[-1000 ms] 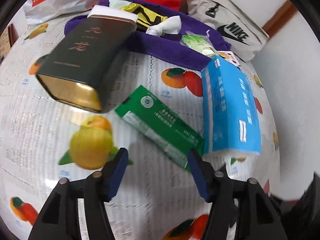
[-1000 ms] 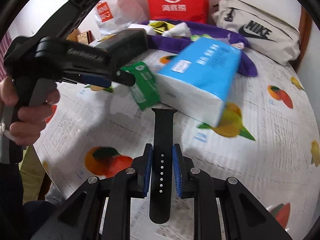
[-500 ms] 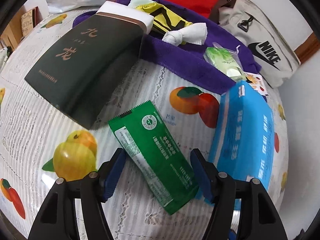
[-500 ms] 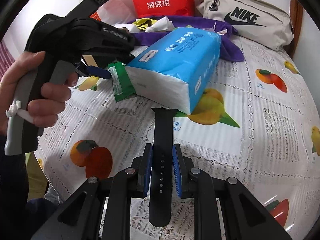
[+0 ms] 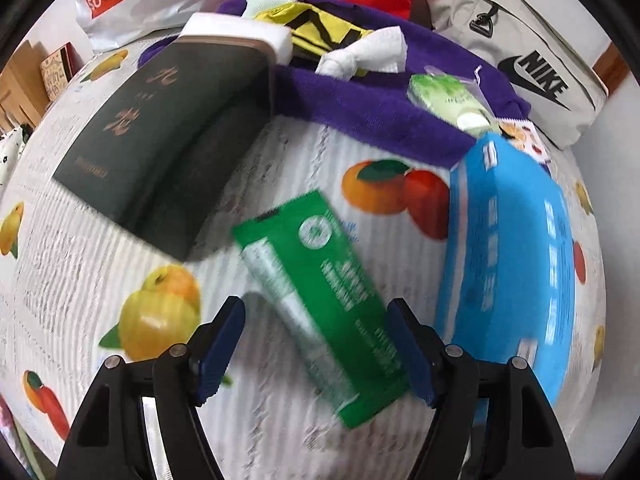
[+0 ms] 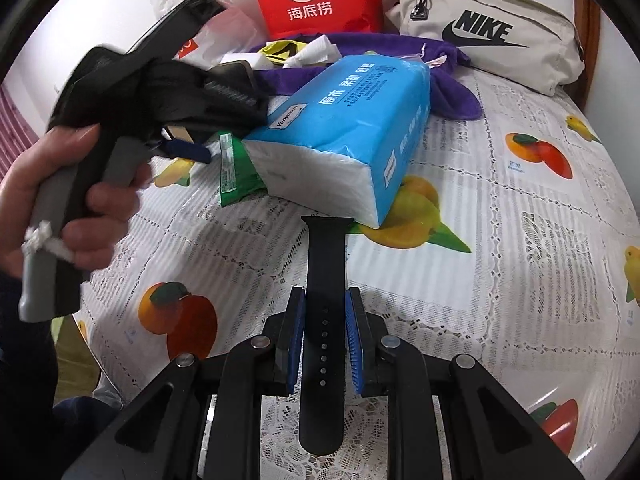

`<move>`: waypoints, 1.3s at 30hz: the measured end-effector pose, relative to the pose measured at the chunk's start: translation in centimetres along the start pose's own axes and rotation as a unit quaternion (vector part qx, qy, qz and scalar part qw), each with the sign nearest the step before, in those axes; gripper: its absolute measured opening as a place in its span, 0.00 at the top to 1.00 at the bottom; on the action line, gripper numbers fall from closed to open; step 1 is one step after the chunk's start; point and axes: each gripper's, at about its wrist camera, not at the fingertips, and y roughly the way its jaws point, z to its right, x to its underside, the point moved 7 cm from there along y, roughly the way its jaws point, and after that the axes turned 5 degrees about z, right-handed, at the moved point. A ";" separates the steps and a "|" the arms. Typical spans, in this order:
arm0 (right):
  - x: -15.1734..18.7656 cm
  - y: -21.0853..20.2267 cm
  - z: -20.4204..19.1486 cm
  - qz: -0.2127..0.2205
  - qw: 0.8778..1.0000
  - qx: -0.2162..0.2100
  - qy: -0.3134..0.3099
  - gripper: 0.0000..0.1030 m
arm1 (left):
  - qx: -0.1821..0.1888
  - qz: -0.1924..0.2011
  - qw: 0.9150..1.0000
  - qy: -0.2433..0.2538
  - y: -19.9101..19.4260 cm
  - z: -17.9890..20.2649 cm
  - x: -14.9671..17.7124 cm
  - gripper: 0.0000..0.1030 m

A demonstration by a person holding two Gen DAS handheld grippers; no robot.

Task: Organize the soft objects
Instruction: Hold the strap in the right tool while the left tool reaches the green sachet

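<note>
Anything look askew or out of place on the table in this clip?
Yes. The dark green box lies tilted, its far end propped on the purple towel. A crumpled tissue sits loose on that towel. The green packet lies diagonal.

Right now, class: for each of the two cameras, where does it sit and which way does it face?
Left wrist: on the left gripper, facing steeply down at the green packet between its open fingers, which have just been opening.
Right wrist: on the right gripper, angled down across the table, shut on a black watch strap; the left hand shows.
Shared: green packet, blue tissue pack, Nike bag.
</note>
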 end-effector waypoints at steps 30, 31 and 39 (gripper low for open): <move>0.5 -0.4 0.4 0.001 1.000 0.013 0.011 0.80 | -0.002 0.015 1.000 0.022 1.2 0.8 -0.9 0.11; 0.6 -0.4 0.4 0.002 1.000 0.014 0.010 0.80 | -0.004 0.014 1.000 0.024 1.1 0.6 -0.7 0.11; 0.7 -0.7 0.4 0.007 1.000 0.018 0.015 0.80 | -0.022 0.008 0.999 0.038 0.0 -2.6 1.4 0.10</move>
